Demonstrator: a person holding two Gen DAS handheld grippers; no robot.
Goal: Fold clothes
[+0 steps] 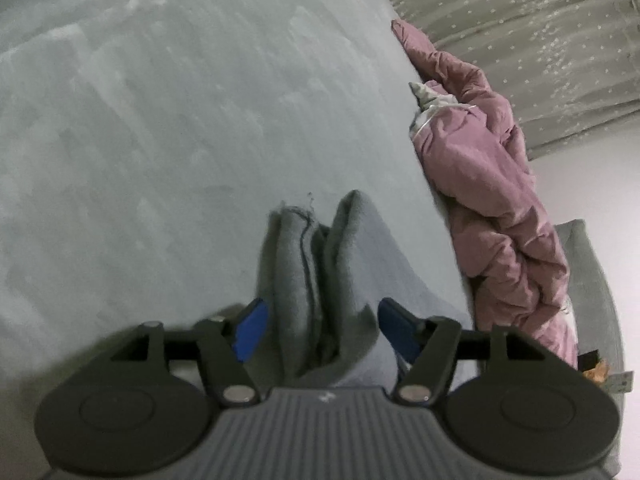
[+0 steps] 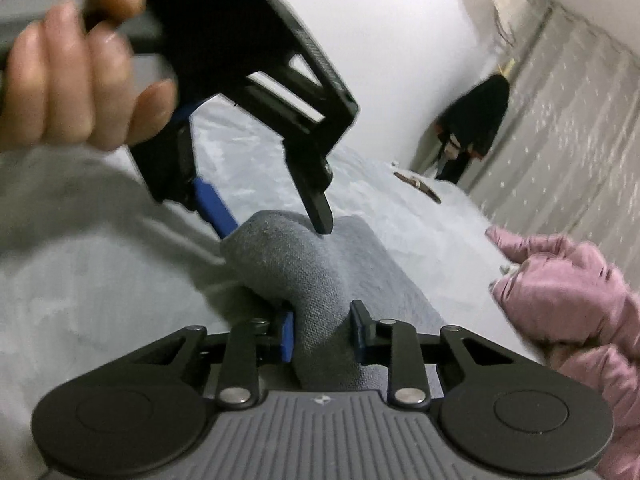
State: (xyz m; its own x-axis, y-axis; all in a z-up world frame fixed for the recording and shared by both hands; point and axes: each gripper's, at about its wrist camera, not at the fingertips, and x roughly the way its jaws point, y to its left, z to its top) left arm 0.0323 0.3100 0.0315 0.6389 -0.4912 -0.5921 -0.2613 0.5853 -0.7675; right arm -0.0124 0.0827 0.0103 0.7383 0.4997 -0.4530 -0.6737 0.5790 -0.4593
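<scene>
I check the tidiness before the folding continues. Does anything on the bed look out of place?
Yes. A pink padded jacket lies crumpled along the bed's right edge, unfolded, unlike the grey garment.

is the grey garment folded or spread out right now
Folded, bunched into thick layers. The grey garment stands in stacked folds between the left gripper fingers, and the right gripper pinches a doubled ridge of it.

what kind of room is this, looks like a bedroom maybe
Most likely a bedroom. The work surface is a wide bed covered in a pale grey sheet, a long patterned curtain hangs beside it, and clothes lie about: a pink padded jacket and a grey garment.
</scene>
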